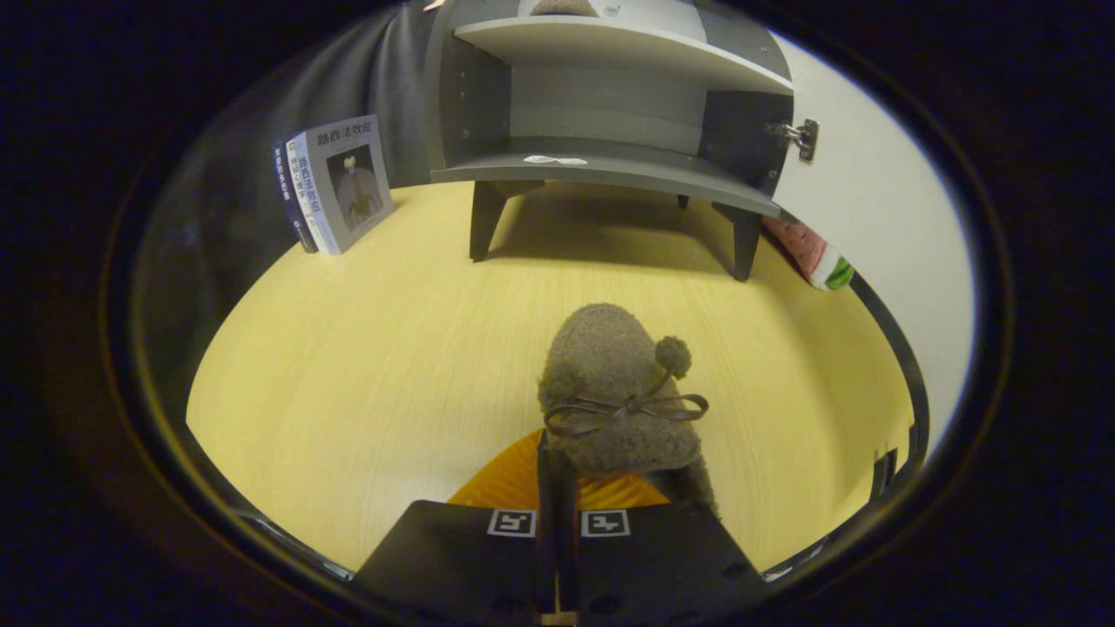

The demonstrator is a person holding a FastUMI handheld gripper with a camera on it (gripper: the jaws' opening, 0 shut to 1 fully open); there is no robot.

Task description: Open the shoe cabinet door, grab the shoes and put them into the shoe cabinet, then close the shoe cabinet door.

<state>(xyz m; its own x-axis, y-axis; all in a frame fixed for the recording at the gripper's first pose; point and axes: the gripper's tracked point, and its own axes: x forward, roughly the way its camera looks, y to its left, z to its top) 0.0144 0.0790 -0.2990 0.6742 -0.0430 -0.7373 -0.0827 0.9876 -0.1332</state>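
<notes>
A fuzzy brown slipper (614, 374) with a bow, a pompom and an orange sole sits just ahead of my fingers, toe pointing toward the cabinet. My gripper (557, 448) is shut on the slipper's rear edge, jaws nearly touching. Beyond it stands the grey shoe cabinet (610, 165) on short legs, its white door (871, 200) swung open to the right. The lower shelf (601, 161) holds only a small white scrap. A second brown slipper (563, 7) peeks from the upper shelf.
Books (335, 183) stand upright left of the cabinet against the dark cloth wall. A watermelon-patterned object (814, 254) lies behind the open door at the right. The pale yellow tabletop (375, 348) stretches between me and the cabinet.
</notes>
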